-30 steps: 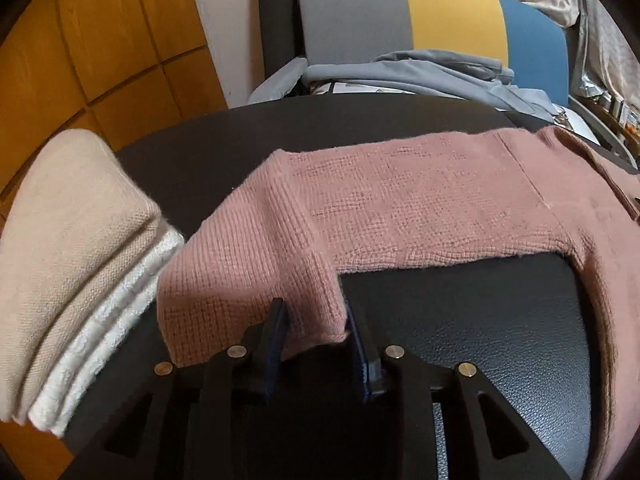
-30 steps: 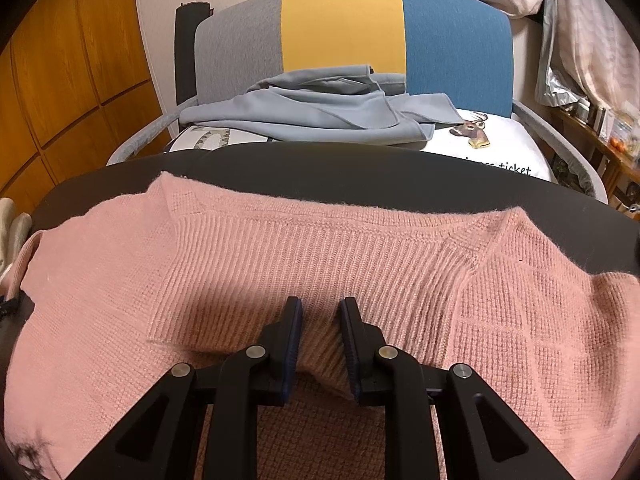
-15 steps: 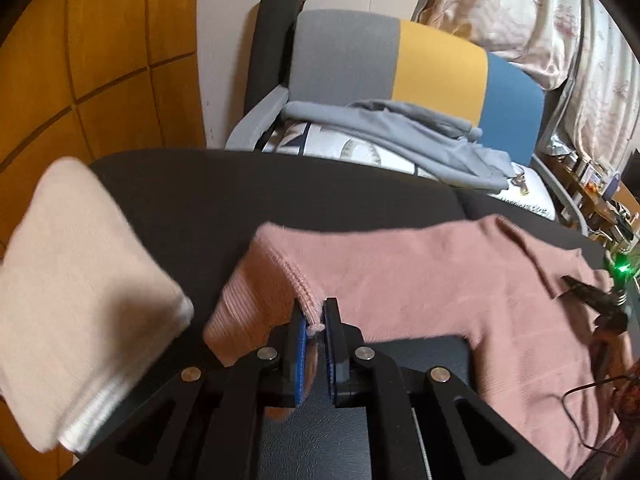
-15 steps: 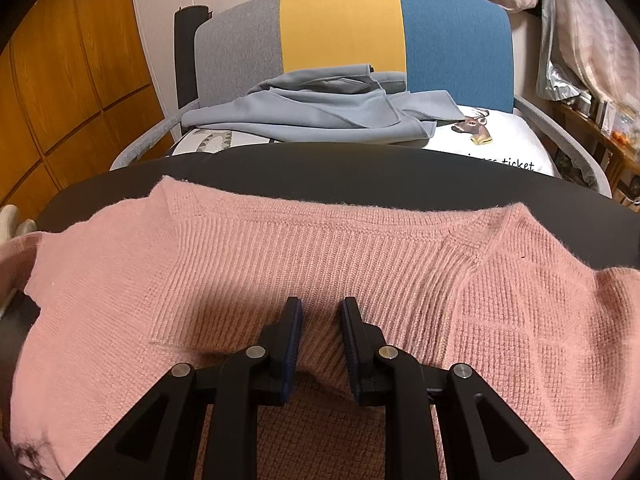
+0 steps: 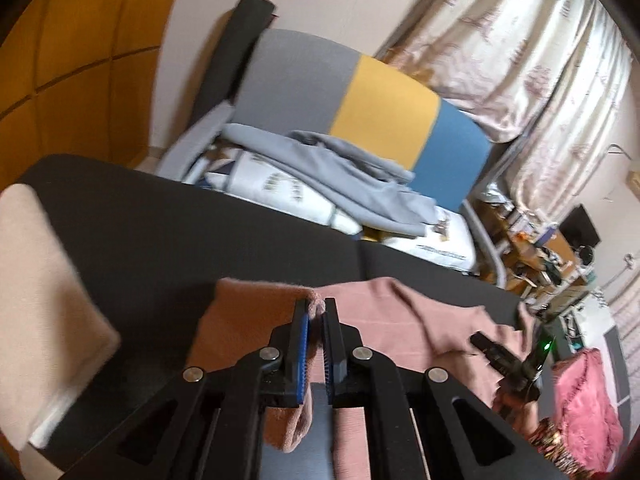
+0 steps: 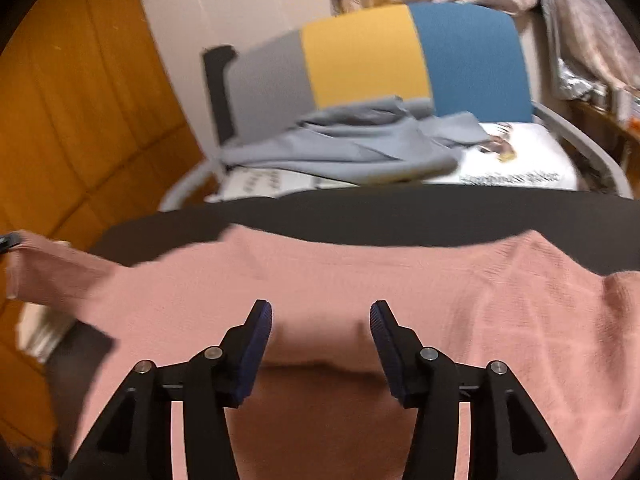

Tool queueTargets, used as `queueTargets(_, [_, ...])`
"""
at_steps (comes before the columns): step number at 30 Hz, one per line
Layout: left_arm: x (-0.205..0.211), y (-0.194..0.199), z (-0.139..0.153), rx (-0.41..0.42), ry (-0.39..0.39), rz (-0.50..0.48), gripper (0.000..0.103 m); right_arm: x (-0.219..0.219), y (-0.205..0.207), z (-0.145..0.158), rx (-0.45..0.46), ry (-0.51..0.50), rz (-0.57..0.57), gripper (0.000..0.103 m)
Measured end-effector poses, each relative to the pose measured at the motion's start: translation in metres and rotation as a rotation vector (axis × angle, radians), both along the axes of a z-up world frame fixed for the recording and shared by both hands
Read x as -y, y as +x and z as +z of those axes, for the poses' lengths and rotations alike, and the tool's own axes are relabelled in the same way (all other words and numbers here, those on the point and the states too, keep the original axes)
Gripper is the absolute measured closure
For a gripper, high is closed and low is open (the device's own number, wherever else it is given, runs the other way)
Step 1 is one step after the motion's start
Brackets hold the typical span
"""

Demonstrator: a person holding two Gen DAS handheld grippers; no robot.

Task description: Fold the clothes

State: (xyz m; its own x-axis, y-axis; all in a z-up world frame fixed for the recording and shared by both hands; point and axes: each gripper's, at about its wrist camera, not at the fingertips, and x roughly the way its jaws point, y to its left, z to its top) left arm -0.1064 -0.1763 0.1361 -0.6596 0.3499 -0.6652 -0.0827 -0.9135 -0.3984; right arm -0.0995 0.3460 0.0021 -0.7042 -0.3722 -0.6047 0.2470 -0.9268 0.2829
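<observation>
The sweater is a dusty pink knit spread on a black tabletop, and each claw, left and right, is black with dark blue ribbed pads. Behind stands a chair with a back in three blocks, grey, yellow and blue, carrying pale grey clothes over a white cushion with dark lettering and a small brown picture. At the left lies a folded beige cloth with a white layer under it, near orange-brown wood panels, while cream curtains show a faint brownish print
</observation>
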Motion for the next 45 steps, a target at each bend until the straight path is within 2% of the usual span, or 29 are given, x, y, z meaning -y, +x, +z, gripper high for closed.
queueTargets(6, [-0.062, -0.019, 0.014, -0.020, 0.036, -0.107, 0.098, 0.024, 0.031, 0.013, -0.011, -0.135, 0.089, 0.046])
queueTargets(10, [-0.104, -0.030, 0.008, -0.008, 0.034, -0.170, 0.098, 0.043, 0.045, 0.016, 0.004, -0.263, 0.158, 0.039])
queueTargets(12, [-0.124, -0.036, 0.001, 0.004, 0.030, -0.202, 0.098, 0.053, 0.048, 0.018, 0.004, -0.294, 0.183, 0.035])
queueTargets(16, [-0.164, -0.047, -0.025, 0.051, 0.011, -0.260, 0.098, 0.075, 0.048, 0.021, -0.013, -0.301, 0.247, 0.031])
queueTargets(19, [-0.185, -0.051, -0.042, 0.081, 0.036, -0.289, 0.098, 0.086, 0.048, 0.023, -0.028, -0.291, 0.292, 0.026])
queueTargets(21, [-0.197, -0.054, -0.053, 0.099, 0.051, -0.306, 0.098, 0.093, 0.045, 0.024, -0.039, -0.258, 0.287, 0.023])
queueTargets(25, [-0.207, -0.058, -0.063, 0.112, 0.061, -0.315, 0.098, 0.103, 0.032, 0.020, -0.027, -0.219, 0.282, 0.023])
queueTargets(26, [-0.208, -0.059, -0.065, 0.113, 0.061, -0.313, 0.098, 0.104, 0.028, 0.018, -0.022, -0.210, 0.277, 0.029])
queueTargets(27, [-0.209, -0.060, -0.066, 0.112, 0.058, -0.311, 0.098, 0.105, 0.025, 0.017, -0.017, -0.201, 0.271, 0.051])
queueTargets(28, [-0.209, -0.060, -0.067, 0.111, 0.053, -0.310, 0.098, 0.105, 0.022, 0.015, -0.009, -0.197, 0.266, 0.064])
queueTargets(29, [-0.209, -0.060, -0.068, 0.109, 0.044, -0.311, 0.098, 0.105, 0.020, 0.011, 0.005, -0.200, 0.262, 0.086])
queueTargets(30, [-0.209, -0.060, -0.069, 0.108, 0.035, -0.315, 0.098, 0.104, 0.018, 0.008, 0.020, -0.204, 0.258, 0.095])
queueTargets(33, [-0.204, -0.056, -0.074, 0.099, 0.005, -0.311, 0.095, 0.100, 0.015, -0.001, 0.050, -0.219, 0.238, 0.096])
queueTargets(36, [-0.184, -0.044, -0.075, 0.058, -0.018, -0.249, 0.088, 0.093, 0.015, -0.011, 0.076, -0.242, 0.211, 0.096])
queueTargets(39, [-0.141, -0.013, -0.079, -0.031, 0.035, -0.137, 0.086, 0.089, 0.009, -0.024, 0.118, -0.269, 0.188, 0.096])
queueTargets(40, [-0.127, 0.000, -0.085, -0.048, 0.029, -0.095, 0.086, 0.087, 0.008, -0.029, 0.134, -0.277, 0.181, 0.096])
queueTargets(43, [-0.104, 0.028, -0.115, -0.014, 0.042, -0.074, 0.086, 0.085, 0.005, -0.042, 0.182, -0.286, 0.166, 0.096])
queueTargets(45, [-0.101, 0.038, -0.145, 0.072, 0.071, -0.104, 0.087, 0.086, 0.002, -0.048, 0.217, -0.298, 0.158, 0.096])
